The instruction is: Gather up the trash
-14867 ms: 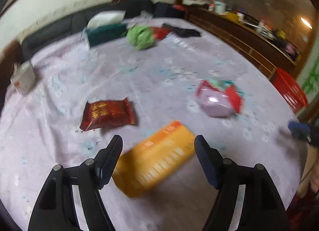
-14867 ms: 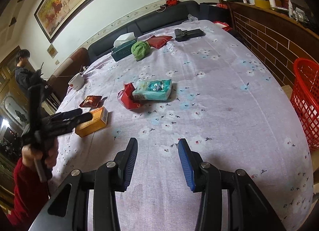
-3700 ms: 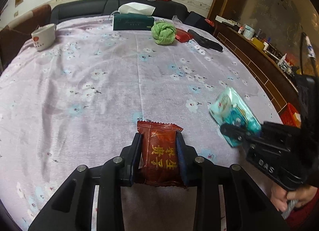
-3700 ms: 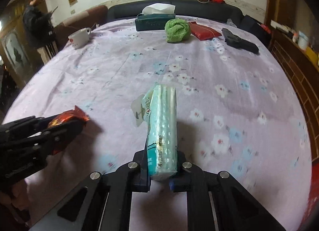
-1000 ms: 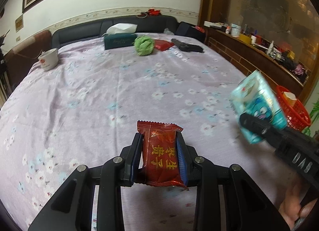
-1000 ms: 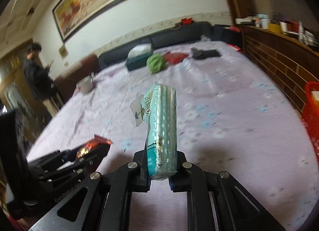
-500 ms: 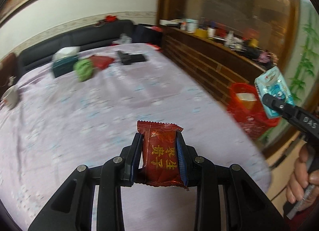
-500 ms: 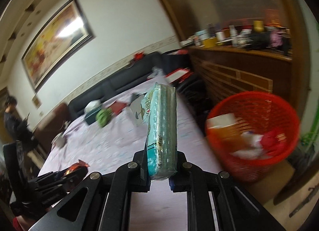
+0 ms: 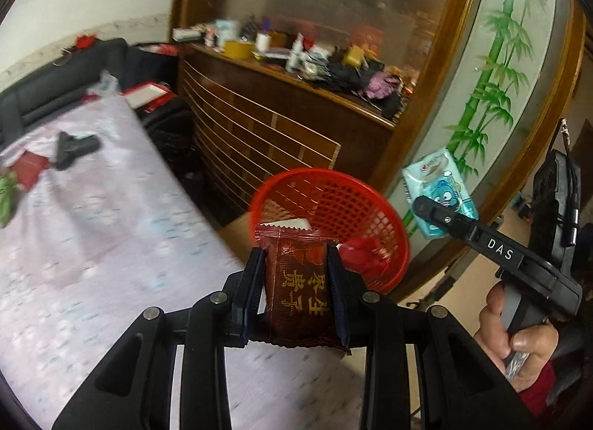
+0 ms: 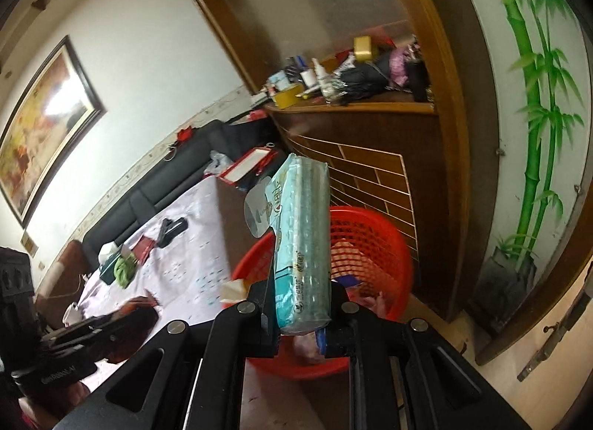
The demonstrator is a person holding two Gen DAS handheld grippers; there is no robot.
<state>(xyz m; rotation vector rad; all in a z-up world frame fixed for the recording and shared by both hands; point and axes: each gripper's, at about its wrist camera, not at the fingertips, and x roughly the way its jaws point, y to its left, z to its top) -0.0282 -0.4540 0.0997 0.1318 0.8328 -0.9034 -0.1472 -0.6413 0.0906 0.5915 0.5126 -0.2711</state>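
While aimed past the table edge [image 9: 207, 230] in the left wrist view: left gripper [image 9: 296, 293] clamped on one red snack packet [image 9: 302, 293], lower centre; one red basket [image 9: 333, 207] behind it, beside the table. Right gripper [image 9: 426, 207] at right, gripping one teal tissue pack [image 9: 441, 185].

Right wrist view: right gripper [image 10: 302, 300] clenched on tissue pack [image 10: 302, 244], centre, over basket [image 10: 370, 244]. Half a second back basket sat right of frame; now centred.

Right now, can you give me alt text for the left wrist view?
The left tongs grip a red snack packet in front of a red basket beside the bed. On the right, the right tongs hold a blue tissue pack.
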